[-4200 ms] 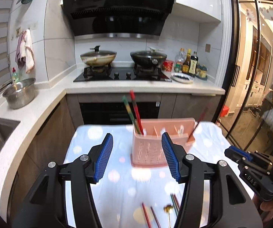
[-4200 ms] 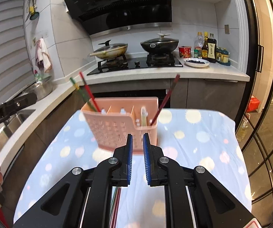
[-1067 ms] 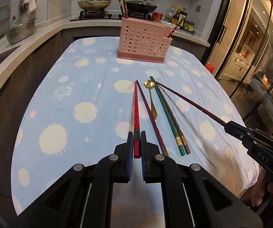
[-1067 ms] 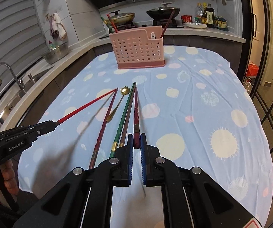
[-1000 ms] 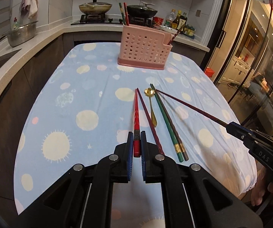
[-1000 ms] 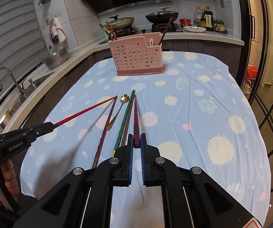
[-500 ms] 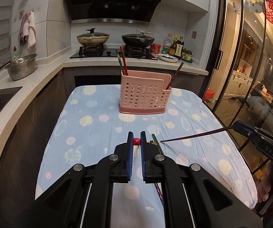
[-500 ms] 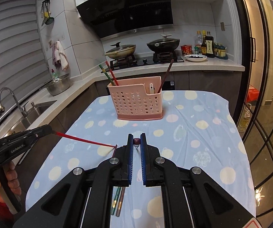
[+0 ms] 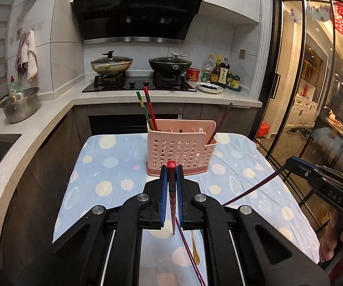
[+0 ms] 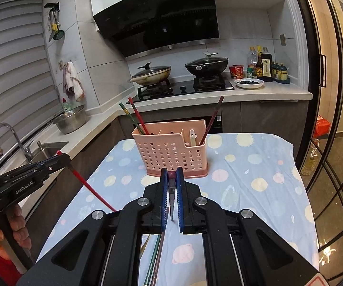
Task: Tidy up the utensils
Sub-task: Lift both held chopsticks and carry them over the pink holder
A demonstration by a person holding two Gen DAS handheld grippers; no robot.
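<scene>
Lacquered and slim, the red chopstick sits pinched in our left tongs, its square red butt showing just above the blue pads and its tip hanging down toward the bench with its pale blue, sun-dotted cloth. Our right tongs are likewise clamped on a dark maroon chopstick, gripped near its thick end with the point hanging below.

We judge both sticks light, stiff and smooth-skinned, so they could swivel or slide between the pads if the squeeze slackens. A hold near the thick end, as we have now, looks right: it leaves the long taper free to be steered into a slot.

Straight ahead of both tongs stands the pink perforated plastic utensil caddy, already holding a green and a red chopstick in its left compartment and a maroon one in its right. Below the right tongs a green chopstick lies on the cloth, and below the left tongs a gold spoon.

Readable writing is sparse: "DAS" on the right tongs as seen from the left camera, "GenRobot.AI" on the left tongs as seen from the right camera, and "19" on the black range hood. The labels of the sauce bottles are too small for us to read.
</scene>
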